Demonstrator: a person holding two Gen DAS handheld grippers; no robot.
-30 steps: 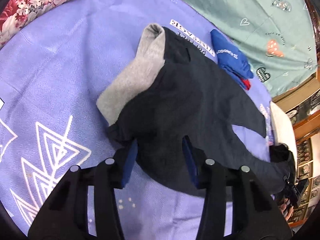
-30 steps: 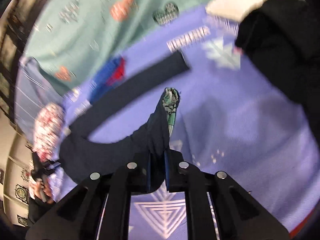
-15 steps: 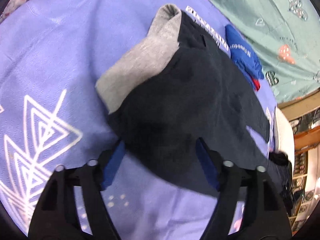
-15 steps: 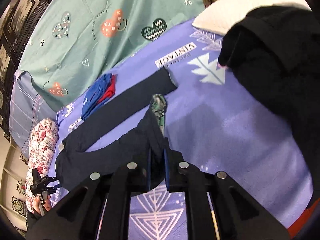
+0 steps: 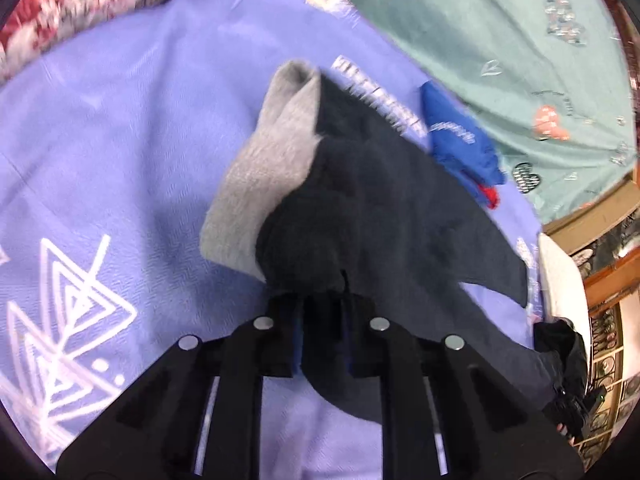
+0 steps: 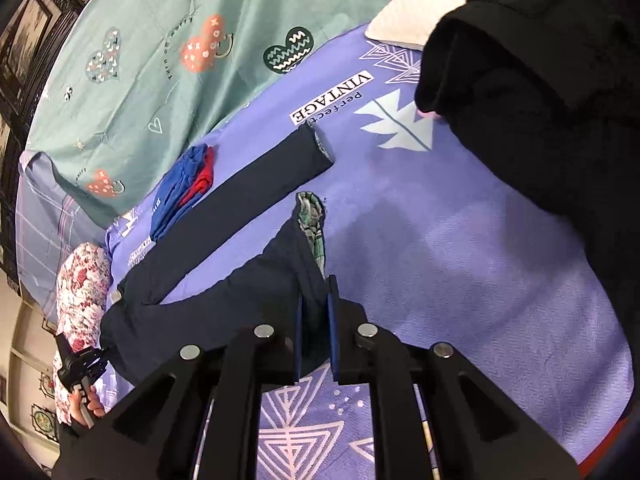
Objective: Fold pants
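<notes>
We are clamping both tools, left tool [image 5: 322, 336] at waist, right tool [image 6: 314, 336] at hem, on the dark pants [image 5: 372, 208] lying mid-frame across the bed [image 5: 120, 140]; thin bites risk slipping.

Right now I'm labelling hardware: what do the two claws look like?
Both alike: the left claw and right claw have matte black, angular linkage arms with round silver pivot pins, and blue pads lining the fingers. No cables or markings show.

"VINTAGE" and "perfect" on a white label printed on the purple bedsheet [image 6: 460, 240].
</notes>
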